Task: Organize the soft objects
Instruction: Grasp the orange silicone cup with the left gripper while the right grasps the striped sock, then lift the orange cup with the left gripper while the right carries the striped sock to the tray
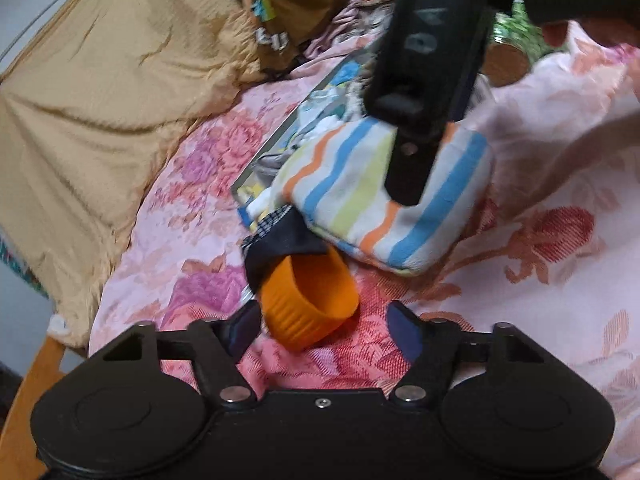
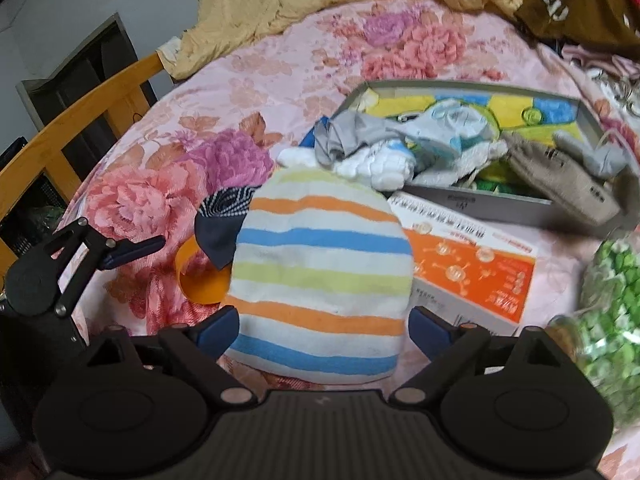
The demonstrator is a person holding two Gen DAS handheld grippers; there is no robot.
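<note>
A soft striped cloth (image 2: 320, 272) in orange, blue, green and white lies on the floral bedspread (image 2: 280, 64), between the fingers of my right gripper (image 2: 323, 322). Its blue pads sit at the cloth's two sides without squeezing it. In the left wrist view, one black finger (image 1: 412, 160) of that gripper hangs over the striped cloth (image 1: 372, 216). My left gripper (image 1: 325, 322) is open low over the bed. An orange ribbed cup (image 1: 310, 308) lies on its side between the pads, closer to the left pad. A dark blue dotted cloth (image 1: 284, 240) pokes out of the cup.
A shallow grey-rimmed box (image 2: 460, 200) holds several socks and small cloths just beyond the striped cloth. An orange-and-white carton (image 2: 472, 272) lies flat to the right, with a green patterned bag (image 2: 612, 320) at the edge. A tan quilt (image 1: 100, 120) and wooden bed rail (image 2: 80, 108) bound the left.
</note>
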